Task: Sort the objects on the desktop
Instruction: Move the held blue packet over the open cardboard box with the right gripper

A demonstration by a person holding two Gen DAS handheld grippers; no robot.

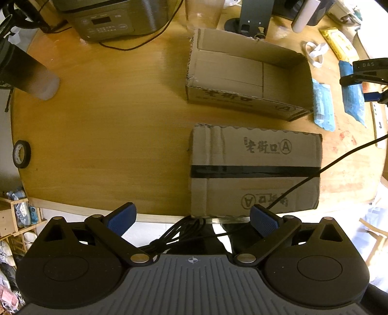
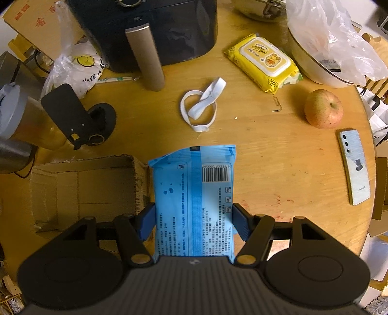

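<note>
My right gripper (image 2: 192,219) is shut on a blue wipes pack (image 2: 194,193), its pads pressing both long sides, held above the table just right of the open cardboard box (image 2: 82,186). In the left wrist view that gripper (image 1: 363,80) holds the same pack (image 1: 351,97) at the far right, beside a second blue pack (image 1: 323,106) lying against the open box (image 1: 247,75). My left gripper (image 1: 192,220) is open and empty at the table's near edge, in front of a closed taped box (image 1: 254,172).
A yellow wipes pack (image 2: 264,61), white strap (image 2: 201,106), apple (image 2: 323,109), phone (image 2: 355,167), small metal clip (image 2: 276,104), air fryer (image 2: 150,31) and bagged bowl (image 2: 325,43) crowd the right side. A tape roll (image 1: 21,153), tumbler (image 1: 26,75) and cooker (image 1: 114,19) sit left.
</note>
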